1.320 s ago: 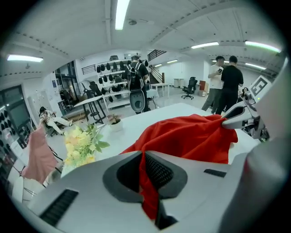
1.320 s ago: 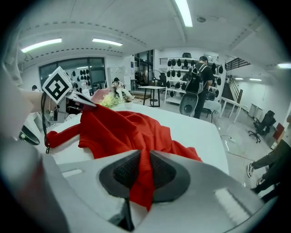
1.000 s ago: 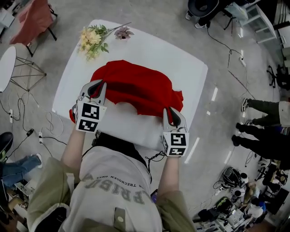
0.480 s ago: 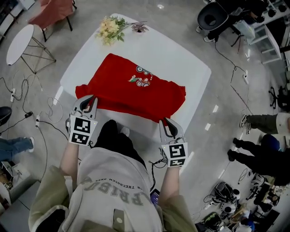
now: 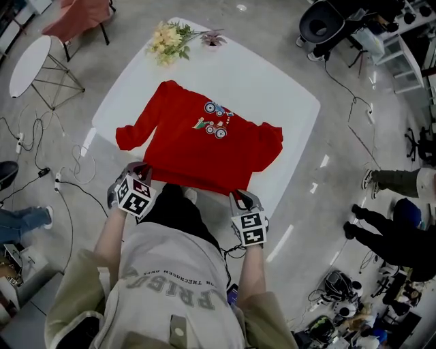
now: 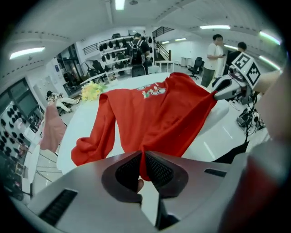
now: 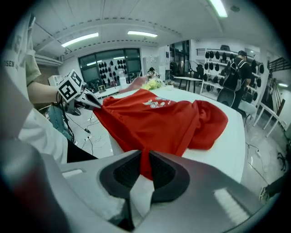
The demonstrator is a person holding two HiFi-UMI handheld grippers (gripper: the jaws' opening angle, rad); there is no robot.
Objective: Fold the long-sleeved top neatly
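Note:
The red long-sleeved top [image 5: 204, 140] lies spread front up on the white table [image 5: 272, 82], its printed motif [image 5: 215, 121] showing. Its left sleeve [image 5: 139, 126] stretches toward the table's left side and its right sleeve [image 5: 269, 140] is bunched at the right. My left gripper [image 5: 138, 175] is shut on the hem's left corner [image 6: 143, 159] at the near table edge. My right gripper [image 5: 240, 198] is shut on the hem's right corner [image 7: 145, 164]. The hem hangs taut between the two grippers, slightly off the near edge.
A bunch of flowers [image 5: 170, 39] lies at the table's far left corner. A small round side table [image 5: 30, 65] and a chair with pink cloth [image 5: 78, 17] stand to the left. Cables [image 5: 48, 180] trail on the floor. People's legs [image 5: 395, 218] stand at the right.
Both grippers pulled the hem back toward me and down. The top, bunched and lifted a second ago, now lies spread flat with its motif and left sleeve showing.

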